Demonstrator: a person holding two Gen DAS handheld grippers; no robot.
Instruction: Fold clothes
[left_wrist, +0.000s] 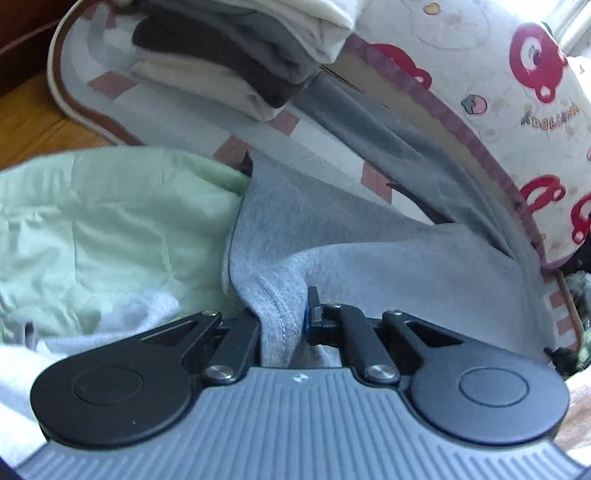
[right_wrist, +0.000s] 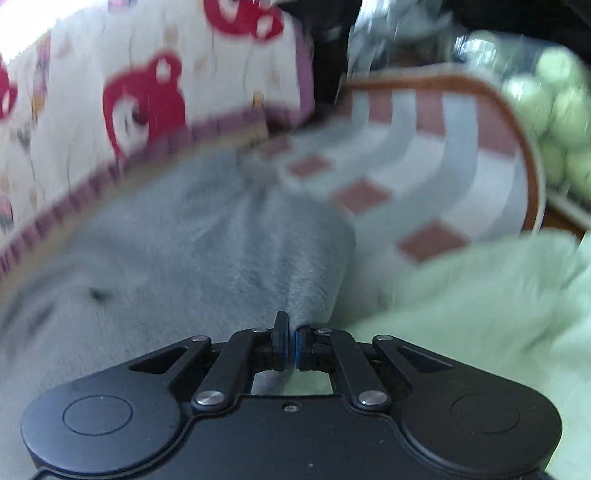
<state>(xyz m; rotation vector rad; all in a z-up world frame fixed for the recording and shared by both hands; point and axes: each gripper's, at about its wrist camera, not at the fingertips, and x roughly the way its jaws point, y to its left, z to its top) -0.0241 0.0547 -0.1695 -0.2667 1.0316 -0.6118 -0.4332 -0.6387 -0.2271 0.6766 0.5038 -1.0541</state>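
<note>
Grey sweatshirt-type garment spread loose and rumpled over the checked mat, one part running up against the bear-print cushion. Not folded yet, no clean crease or flat panel visible.

Left gripper clenched on a stitched hem of the grey garment, fabric bunched between the jaws and hanging back toward the camera. Right gripper also clamped down, jaws pinching a ridge of the same grey garment; right view heavily blurred, so exact edge held unclear.

Relative to the grey garment: pale green garment just beside it, crumpled, touching its edge, with white fabric nearer the camera. Stack of folded clothes farther off on the mat, cream, brown, grey and white layers. Wooden floor beyond the mat's brown border.

Progress estimate: several items done and stacked. Current grey piece only at the two-point pickup stage; spreading, folding and stacking left. Green and white pieces apparently still waiting.
</note>
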